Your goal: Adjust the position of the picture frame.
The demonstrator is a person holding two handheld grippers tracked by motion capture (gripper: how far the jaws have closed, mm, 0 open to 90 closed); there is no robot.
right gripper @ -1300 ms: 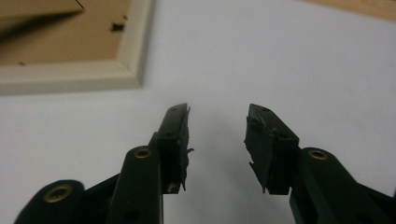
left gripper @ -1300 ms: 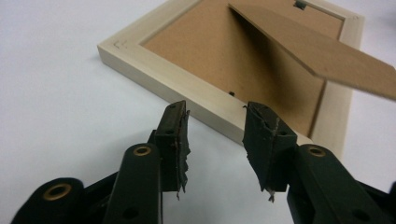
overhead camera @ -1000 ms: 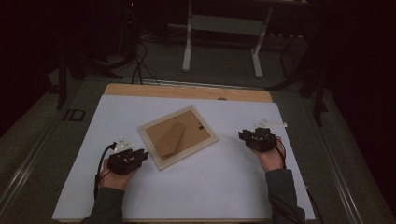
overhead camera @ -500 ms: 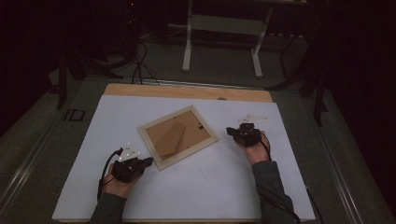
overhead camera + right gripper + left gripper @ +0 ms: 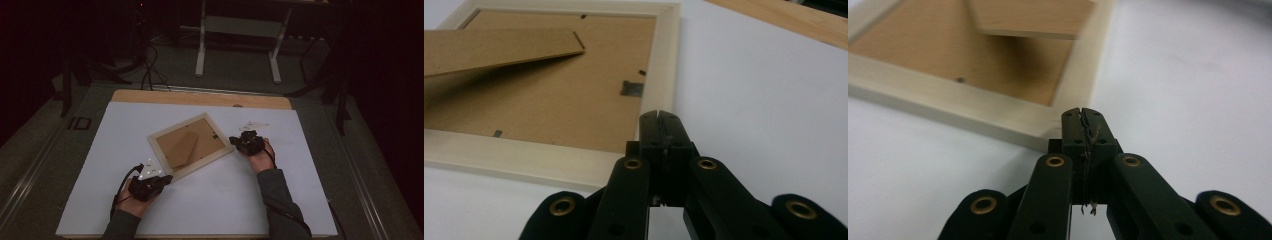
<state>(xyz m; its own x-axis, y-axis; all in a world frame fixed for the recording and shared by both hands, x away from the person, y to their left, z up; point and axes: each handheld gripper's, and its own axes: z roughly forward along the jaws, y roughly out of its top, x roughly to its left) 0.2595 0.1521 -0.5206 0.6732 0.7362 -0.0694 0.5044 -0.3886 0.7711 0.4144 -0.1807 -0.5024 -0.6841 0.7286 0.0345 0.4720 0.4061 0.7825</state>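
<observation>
Your picture frame (image 5: 191, 145) lies face down near the middle of the white table (image 5: 310, 200), turned so its corners point roughly to 12, 3, 6 and 9 o'clock in the high view. Its brown backing board is up, and the stand flap (image 5: 182, 150) lies on that backing, lifted a little at one edge as the right tool's view shows it.

Your left tool (image 5: 159, 181) sits at the frame's 7 o'clock, at the corner nearest you. In its own view the jaws of this left tool (image 5: 1082, 114) are pressed together with nothing between them, and their tips sit at the pale wooden rim (image 5: 973, 112) by that corner; whether they touch it you cannot tell.

Your right tool (image 5: 239, 142) is at the frame's 3 o'clock, just beside the right-hand corner. The jaws of this right tool (image 5: 658, 118) are likewise together and empty, their tips right against the outer edge of the rim (image 5: 664, 60). A small metal hanger plate (image 5: 631, 88) shows on the backing near that edge.

Both of your hands rest low over the table, well apart from each other, with the frame between them.
</observation>
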